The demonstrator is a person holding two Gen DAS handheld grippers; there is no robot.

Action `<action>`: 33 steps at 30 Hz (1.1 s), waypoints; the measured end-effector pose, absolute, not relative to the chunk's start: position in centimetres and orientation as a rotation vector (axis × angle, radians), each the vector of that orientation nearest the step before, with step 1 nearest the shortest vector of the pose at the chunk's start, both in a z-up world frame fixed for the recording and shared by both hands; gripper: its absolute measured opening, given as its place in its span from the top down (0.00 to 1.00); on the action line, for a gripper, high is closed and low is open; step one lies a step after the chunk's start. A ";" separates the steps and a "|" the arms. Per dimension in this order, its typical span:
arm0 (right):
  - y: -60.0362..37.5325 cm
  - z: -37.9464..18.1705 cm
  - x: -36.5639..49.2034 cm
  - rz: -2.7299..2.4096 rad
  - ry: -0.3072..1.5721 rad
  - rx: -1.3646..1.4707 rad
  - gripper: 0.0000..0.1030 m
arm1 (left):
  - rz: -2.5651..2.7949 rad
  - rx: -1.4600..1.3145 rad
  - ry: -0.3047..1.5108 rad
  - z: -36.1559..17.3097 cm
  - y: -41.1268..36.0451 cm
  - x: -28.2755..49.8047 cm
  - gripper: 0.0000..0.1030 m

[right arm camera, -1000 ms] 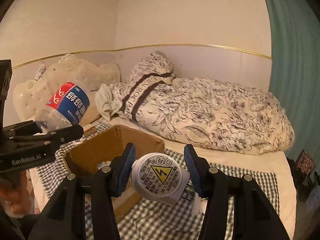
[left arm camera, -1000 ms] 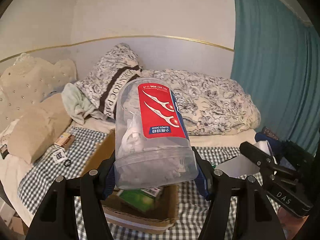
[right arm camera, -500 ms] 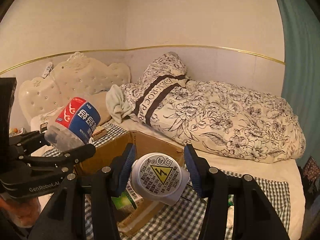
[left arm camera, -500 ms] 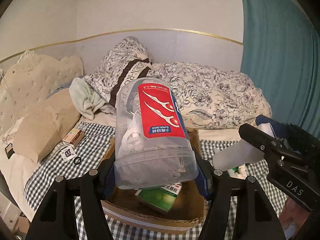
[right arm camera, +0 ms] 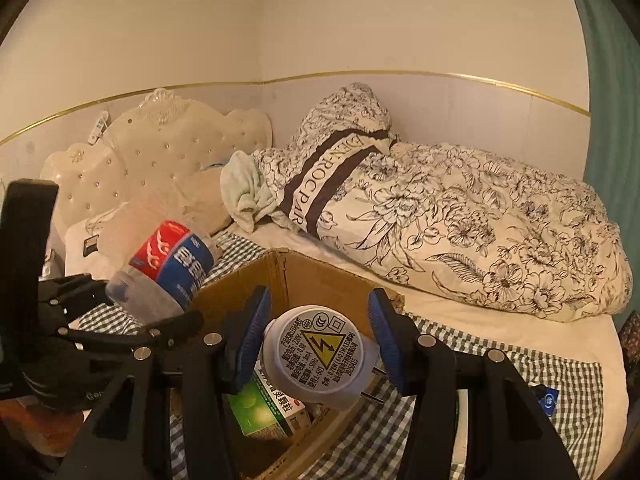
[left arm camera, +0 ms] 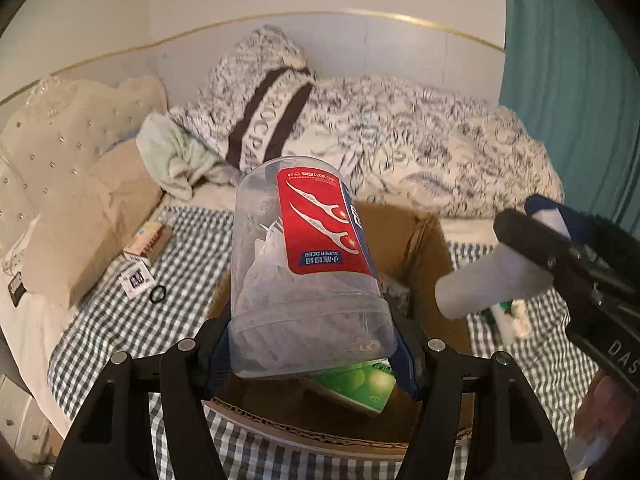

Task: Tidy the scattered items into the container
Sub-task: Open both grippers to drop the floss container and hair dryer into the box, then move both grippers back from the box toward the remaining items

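Both hands have come forward and down over the last second: the box (left arm camera: 424,248) now fills more of both views and sits right under the grippers, where a second ago it was further off and lower in frame

Left gripper (left arm camera: 312,340) stays clamped, jaws about half spread, on the floss-pick jar (left arm camera: 304,264); the jar is tilted, base toward the camera, hanging above the box opening. Grip unchanged

Right gripper (right arm camera: 316,350) also unchanged: jaws partly spread, pads pressed on the white plug-in device (right arm camera: 320,356), label side facing the camera. It hangs over the near edge of the box

Green carton (right arm camera: 264,404) already lies inside the box. Still loose on the checked blanket (left arm camera: 100,320): small carton (left arm camera: 148,242), tag (left arm camera: 136,278), black ring (left arm camera: 157,294)

My read: transport is nearly done, both items look placed for release. Jar probably needs a bit more drop so it doesn't bounce off the carton. After that, the loose bits on the left remain
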State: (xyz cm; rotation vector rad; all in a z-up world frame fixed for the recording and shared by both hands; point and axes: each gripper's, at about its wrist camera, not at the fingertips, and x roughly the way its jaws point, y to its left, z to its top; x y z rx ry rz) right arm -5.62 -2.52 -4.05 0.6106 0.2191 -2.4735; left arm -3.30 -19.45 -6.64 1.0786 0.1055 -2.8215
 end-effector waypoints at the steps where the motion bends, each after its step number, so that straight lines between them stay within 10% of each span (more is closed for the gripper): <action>1: -2.9 -4.3 -5.9 -2.470 0.223 0.619 0.51 | -2.821 1.095 0.108 -6.9 -19.6 -3.6 0.36; 25: -8.0 -9.7 -12.0 -2.419 0.274 0.786 0.50 | -2.736 1.274 0.189 -11.1 -22.8 -8.6 0.32; 33: -6.8 -7.9 -11.2 -2.493 0.263 0.679 0.27 | -2.740 1.241 0.189 -10.6 -22.7 -8.4 0.30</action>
